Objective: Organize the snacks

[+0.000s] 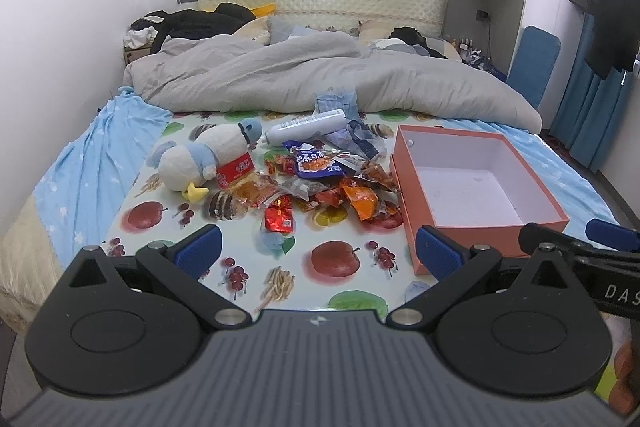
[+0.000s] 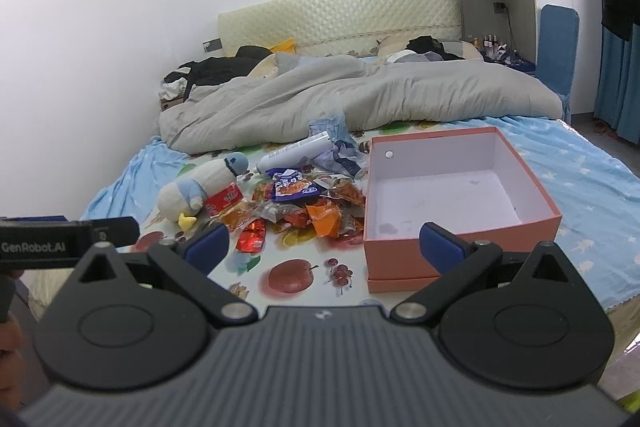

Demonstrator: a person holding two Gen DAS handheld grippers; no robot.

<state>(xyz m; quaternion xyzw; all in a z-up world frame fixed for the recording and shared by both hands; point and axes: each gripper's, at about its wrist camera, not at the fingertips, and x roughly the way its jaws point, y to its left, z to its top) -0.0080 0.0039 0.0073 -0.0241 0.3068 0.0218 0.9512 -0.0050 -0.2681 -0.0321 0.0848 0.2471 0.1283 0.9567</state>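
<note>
a bed (image 1: 80, 155) fills both views, its far half under a rumpled grey duvet (image 1: 304, 75) and its near half covered by a fruit-print mat (image 1: 336, 259) laid over a pale blue sheet. on the right side of the mat sits an open salmon-pink box (image 1: 532, 223) with a white inside, nothing in it. just left of the box, touching its near-left wall, lies the heap of snack packets (image 1: 320, 187): orange, red and clear wrappers, with one blue-purple packet (image 1: 316, 163) on top toward the far side. left of the heap a white and blue plush duck (image 1: 200, 159) lies on its side, a red packet (image 1: 236, 169) against its belly. behind the heap rests a white bottle (image 1: 306, 127) on its side. the left gripper (image 1: 318, 247) hangs over the mat's near edge, its blue-padded fingers (image 1: 198, 253) spread wide and holding nothing. the right gripper (image 2: 324, 247) hangs beside it, fingers (image 2: 440, 247) equally wide apart and bare, the right one over the box's near wall.
</note>
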